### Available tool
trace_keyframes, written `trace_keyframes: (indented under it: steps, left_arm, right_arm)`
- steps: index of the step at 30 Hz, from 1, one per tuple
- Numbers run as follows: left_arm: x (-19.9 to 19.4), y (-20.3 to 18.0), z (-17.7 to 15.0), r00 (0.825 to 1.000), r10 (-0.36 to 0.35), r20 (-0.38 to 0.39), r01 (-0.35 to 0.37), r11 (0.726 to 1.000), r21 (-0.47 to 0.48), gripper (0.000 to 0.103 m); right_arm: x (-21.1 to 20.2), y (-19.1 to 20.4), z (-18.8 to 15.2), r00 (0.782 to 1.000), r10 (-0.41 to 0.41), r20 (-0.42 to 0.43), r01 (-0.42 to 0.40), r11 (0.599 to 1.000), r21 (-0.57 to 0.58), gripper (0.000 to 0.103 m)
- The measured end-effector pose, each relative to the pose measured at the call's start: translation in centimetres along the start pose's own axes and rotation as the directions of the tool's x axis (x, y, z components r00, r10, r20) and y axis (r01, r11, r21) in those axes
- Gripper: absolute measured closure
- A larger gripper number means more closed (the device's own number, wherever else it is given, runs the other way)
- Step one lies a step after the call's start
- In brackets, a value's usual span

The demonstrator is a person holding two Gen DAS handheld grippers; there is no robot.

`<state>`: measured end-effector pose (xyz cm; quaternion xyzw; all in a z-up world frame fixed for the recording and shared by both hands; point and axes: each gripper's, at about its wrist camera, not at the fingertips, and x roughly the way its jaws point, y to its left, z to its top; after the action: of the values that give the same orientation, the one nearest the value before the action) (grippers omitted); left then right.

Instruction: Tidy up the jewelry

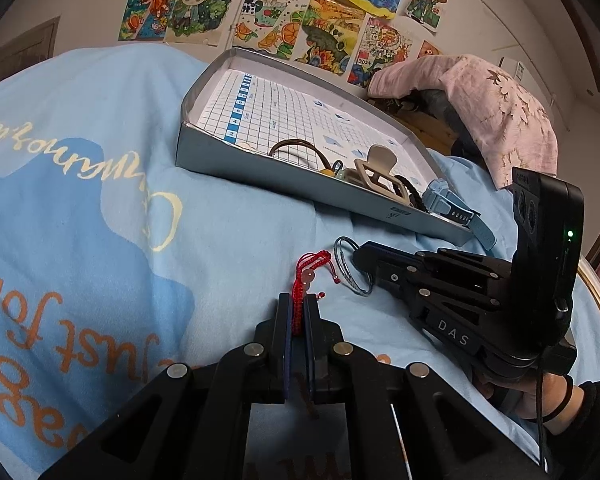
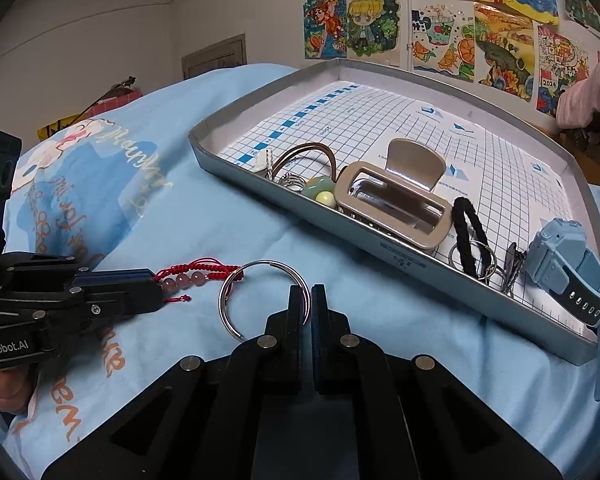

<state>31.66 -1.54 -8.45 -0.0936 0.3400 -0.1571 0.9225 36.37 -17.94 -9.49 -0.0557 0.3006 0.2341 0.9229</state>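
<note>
My left gripper (image 1: 298,308) is shut on a red cord bracelet (image 1: 306,276) with pink beads; it also shows in the right wrist view (image 2: 192,276), just above the blue cloth. My right gripper (image 2: 310,294) is shut on a silver ring bangle (image 2: 236,300), also visible in the left wrist view (image 1: 350,268). The ring overlaps the bracelet's cord end. A grey tray (image 2: 284,204) (image 1: 260,174) lies behind them, holding a beige hair claw (image 2: 396,196), a black hair tie (image 2: 466,232), a blue watch (image 2: 568,264), a brown bracelet (image 2: 304,156) and green beads (image 2: 320,192).
A light blue printed cloth (image 1: 100,220) covers the surface. A pink cloth (image 1: 500,100) lies over something at the back right. Children's drawings (image 1: 300,12) hang on the wall behind. Small key rings (image 2: 488,264) lie in the tray by the watch.
</note>
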Motion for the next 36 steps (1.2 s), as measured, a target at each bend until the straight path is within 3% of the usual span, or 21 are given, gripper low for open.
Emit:
trace_keyframes:
  steps: [16, 23, 32, 36]
  left_arm:
    - [0.6, 0.0, 0.0, 1.0, 0.011, -0.02, -0.011, 1.0, -0.009, 0.097]
    - [0.9, -0.1, 0.0, 0.999, 0.017, -0.032, -0.017, 1.0, -0.006, 0.097]
    - [1.4, -0.5, -0.1, 0.998, 0.037, -0.042, -0.036, 0.999, 0.007, 0.097]
    - [0.8, -0.8, 0.1, 0.999, 0.052, -0.01, -0.052, 0.999, 0.004, 0.098]
  right_arm:
    - [0.9, 0.2, 0.0, 0.999, 0.001, -0.043, 0.0, 1.0, 0.011, 0.097]
    - [2.3, -0.7, 0.0, 0.993, 0.062, -0.097, -0.054, 0.996, 0.076, 0.095]
    - [4.2, 0.7, 0.4, 0.98, 0.002, -0.197, 0.002, 1.0, 0.018, 0.094]
    - [4.0, 0.5, 0.3, 0.985, 0.015, -0.173, -0.008, 0.999, 0.038, 0.099]
